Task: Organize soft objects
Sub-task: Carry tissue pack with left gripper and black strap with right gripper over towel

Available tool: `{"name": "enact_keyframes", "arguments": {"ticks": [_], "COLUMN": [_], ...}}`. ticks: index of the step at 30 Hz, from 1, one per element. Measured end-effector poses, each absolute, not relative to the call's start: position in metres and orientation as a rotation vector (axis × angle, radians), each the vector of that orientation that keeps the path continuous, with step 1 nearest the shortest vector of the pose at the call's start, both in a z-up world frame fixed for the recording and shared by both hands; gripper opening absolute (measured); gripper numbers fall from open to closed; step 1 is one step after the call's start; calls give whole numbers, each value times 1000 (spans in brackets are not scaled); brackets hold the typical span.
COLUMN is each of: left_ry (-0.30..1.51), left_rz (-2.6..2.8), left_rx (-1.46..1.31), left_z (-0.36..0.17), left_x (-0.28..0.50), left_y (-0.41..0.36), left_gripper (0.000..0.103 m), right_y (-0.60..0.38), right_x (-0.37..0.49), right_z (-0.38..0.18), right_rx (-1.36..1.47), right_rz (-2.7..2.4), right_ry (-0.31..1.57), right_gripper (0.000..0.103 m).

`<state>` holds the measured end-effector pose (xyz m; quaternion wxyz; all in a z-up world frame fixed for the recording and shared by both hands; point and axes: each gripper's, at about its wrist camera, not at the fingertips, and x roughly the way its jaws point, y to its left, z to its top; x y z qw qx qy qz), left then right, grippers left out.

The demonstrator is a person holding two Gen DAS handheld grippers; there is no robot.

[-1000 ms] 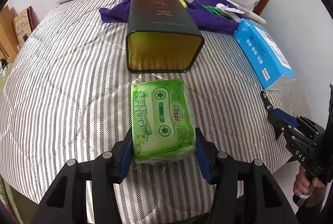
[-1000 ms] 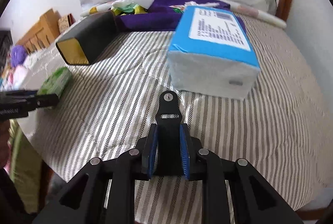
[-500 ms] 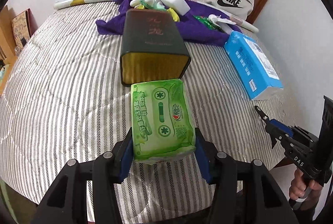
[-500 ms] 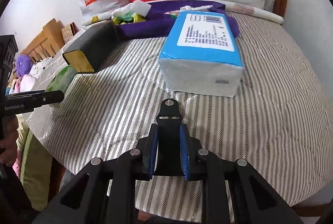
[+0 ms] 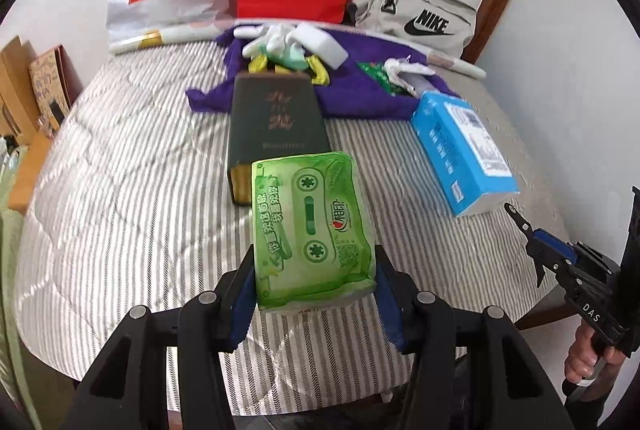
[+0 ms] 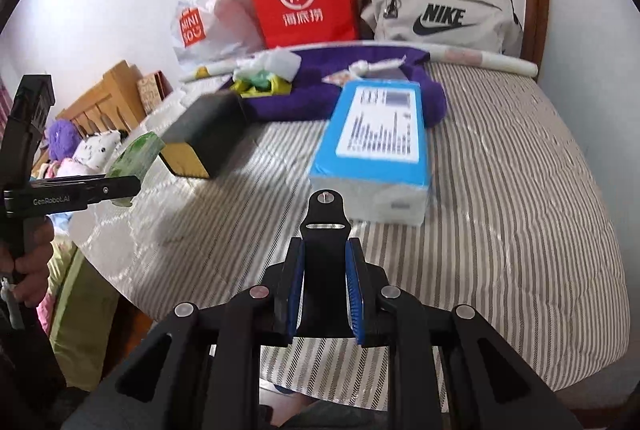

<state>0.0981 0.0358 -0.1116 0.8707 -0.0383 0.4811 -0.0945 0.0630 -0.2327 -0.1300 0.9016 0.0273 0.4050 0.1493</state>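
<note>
- Green tissue pack (image 5: pixel 314 226): soft plastic-wrapped pack with a cassette print, held clear of the striped bedcover (image 5: pixel 120 190), in front of the open end of the dark box (image 5: pixel 276 126).
- Left gripper (image 5: pixel 316 294): clamped on the near end of the green pack, one blue pad on each long side; the wrapper bulges a little at the grip.
- Handling, green pack: judged light and compressible, with a slick film wrapper. A side pinch near one end lets the far end droop; a hold nearer the middle should steady it. Firm but not crushing pressure suits it.
- Right gripper (image 6: pixel 325 290): jaws narrow, closed on a black strap-like piece (image 6: pixel 325 230) with a metal stud at its tip; what the piece is cannot be told.
- Blue tissue pack (image 6: pixel 376 146): larger soft pack lying flat on the bedcover, just ahead of the right gripper, near the purple cloth (image 6: pixel 320 98).
- Handling, blue pack: judged light, bulky, squashy; probably too broad across its face, so take it across the narrower side.
- Dark box: lies on its side, gold lining showing at the open end; a likely receptacle.
</note>
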Motion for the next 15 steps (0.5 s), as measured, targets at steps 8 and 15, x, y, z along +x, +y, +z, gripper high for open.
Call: {"name": "enact_keyframes", "arguments": {"ticks": [8, 15], "left_ry": [964, 945], "left_rz": [-189, -192], "left_rx": [-67, -65], "left_z": [-86, -73], "left_x": [106, 120], "left_y": [32, 29], "left_gripper": [50, 50], "right_y": [-232, -230], "right_x": [77, 99], "right_z": [-110, -98], "right_rx": [54, 39], "right_rz": [326, 351], "right_ry": [798, 783], "right_gripper": [21, 21]}}
